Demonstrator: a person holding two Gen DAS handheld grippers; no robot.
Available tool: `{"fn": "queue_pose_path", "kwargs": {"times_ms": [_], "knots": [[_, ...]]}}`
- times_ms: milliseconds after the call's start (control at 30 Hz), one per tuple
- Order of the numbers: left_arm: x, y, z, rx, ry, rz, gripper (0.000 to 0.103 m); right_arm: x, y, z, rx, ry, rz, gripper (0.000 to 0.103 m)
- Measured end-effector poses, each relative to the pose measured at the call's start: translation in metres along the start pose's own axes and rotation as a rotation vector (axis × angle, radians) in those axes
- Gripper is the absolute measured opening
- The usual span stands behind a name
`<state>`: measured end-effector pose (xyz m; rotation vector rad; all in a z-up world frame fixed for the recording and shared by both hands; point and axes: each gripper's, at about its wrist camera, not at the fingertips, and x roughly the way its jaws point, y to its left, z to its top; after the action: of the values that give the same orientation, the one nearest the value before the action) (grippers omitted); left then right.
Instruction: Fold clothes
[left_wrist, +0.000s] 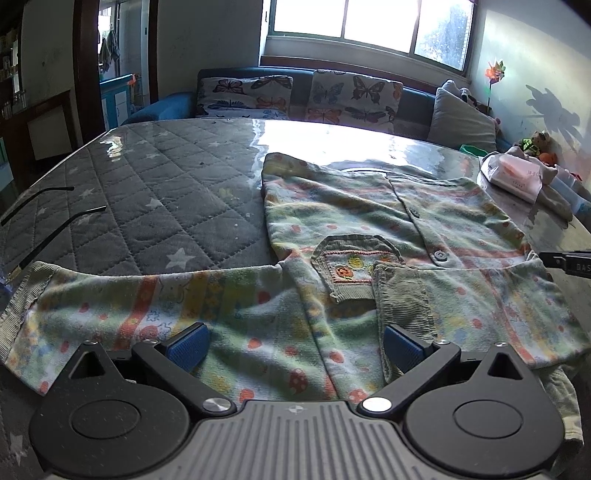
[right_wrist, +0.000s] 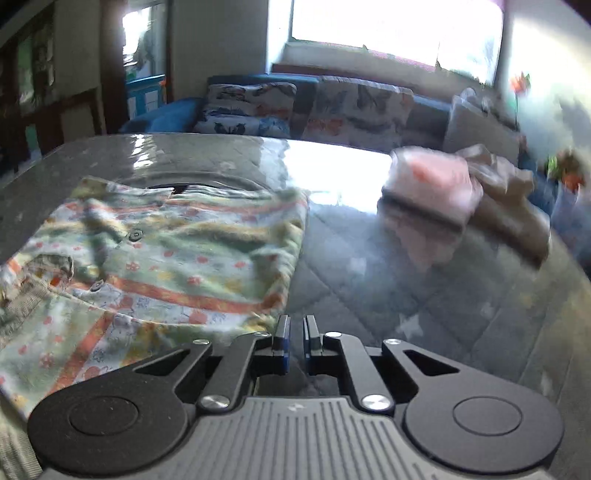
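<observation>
Sunlight from a wide window (left_wrist: 369, 26) glares off the clear cover on a grey quilted table (left_wrist: 147, 192), with a blue sofa and butterfly cushions (left_wrist: 243, 96) behind it. From the left wrist view, a child's patterned shirt (left_wrist: 369, 229) lies spread across the right half of the table, button placket up, a corduroy pocket (left_wrist: 354, 266) near its middle. One sleeve (left_wrist: 122, 306) stretches out to the left along the near edge, ending in a corduroy cuff. The left gripper (left_wrist: 295, 345) hovers low over the near part of the shirt with its blue pads (left_wrist: 186, 347) spread wide apart, pressing on nothing. A pink-and-white packet (left_wrist: 513, 175) sits at the far right of the table, and a dark tool tip (left_wrist: 565, 260) enters at the right edge.

From the right wrist view, which is blurred, the same shirt (right_wrist: 166, 251) fills the left side of the table (right_wrist: 406, 288). The right gripper (right_wrist: 295, 332) sits just beside the shirt's near right hem, its jaws drawn nearly together. Whether any cloth is caught between them I cannot tell. The pink packet (right_wrist: 428, 184) and a beige bundle of fabric (right_wrist: 509, 206) lie at the far right.
</observation>
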<state>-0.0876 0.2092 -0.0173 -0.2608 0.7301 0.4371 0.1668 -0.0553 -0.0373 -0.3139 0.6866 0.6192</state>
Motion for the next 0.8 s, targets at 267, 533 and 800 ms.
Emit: {"fn": "queue_pose_path", "kwargs": {"times_ms": [267,533,800], "knots": [[0.001,-0.001,0.002,-0.012,0.003,0.007,0.102,-0.021,0.028,-0.002,-0.161,-0.090,0.194,0.009],[-0.002,0.009,0.003,-0.031,0.005,0.025,0.101,-0.017,0.011,-0.012,-0.143,-0.028,0.143,0.009],[-0.019,0.021,-0.002,-0.062,-0.013,0.049,0.101,-0.061,0.017,-0.045,-0.202,0.008,0.289,0.019]]}}
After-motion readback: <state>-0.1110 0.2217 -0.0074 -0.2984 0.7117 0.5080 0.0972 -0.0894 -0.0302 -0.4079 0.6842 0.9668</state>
